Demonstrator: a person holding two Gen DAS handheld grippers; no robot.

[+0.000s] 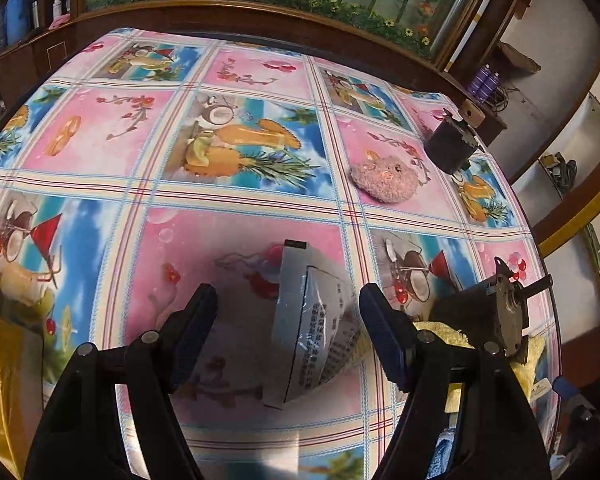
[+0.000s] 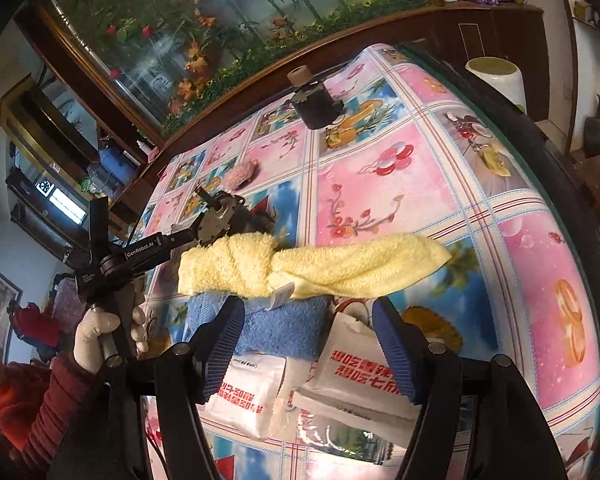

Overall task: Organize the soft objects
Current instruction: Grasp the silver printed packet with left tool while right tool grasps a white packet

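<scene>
In the left wrist view the left gripper (image 1: 288, 336) fills the lower part of the frame, its jaws spread wide and grasping nothing. Between the dark fingers (image 1: 194, 328), lying on the tablecloth (image 1: 236, 200), is a grey-white packet (image 1: 312, 320) with printed text (too small to read). At the right of the frame, above centre, a pink fluffy toy (image 1: 384, 180) sits on a pink square of the cloth, near a dark cylindrical object (image 1: 452, 148) further toward the upper right. At the lower right edge a corner of the yellow towel (image 1: 444, 332) shows under a black motor-like part (image 1: 484, 312).

In the right wrist view the right gripper (image 2: 308, 344) is likewise released, jaws apart over the lower centre. The yellow towel (image 2: 312, 268), twisted in the middle, stretches across the centre of the frame and rests on a folded blue towel (image 2: 284, 328). Below them lie white packets (image 2: 352, 376) with red lettering. At the lower left a gloved hand (image 2: 100, 336) holds the other gripper's handle.
</scene>
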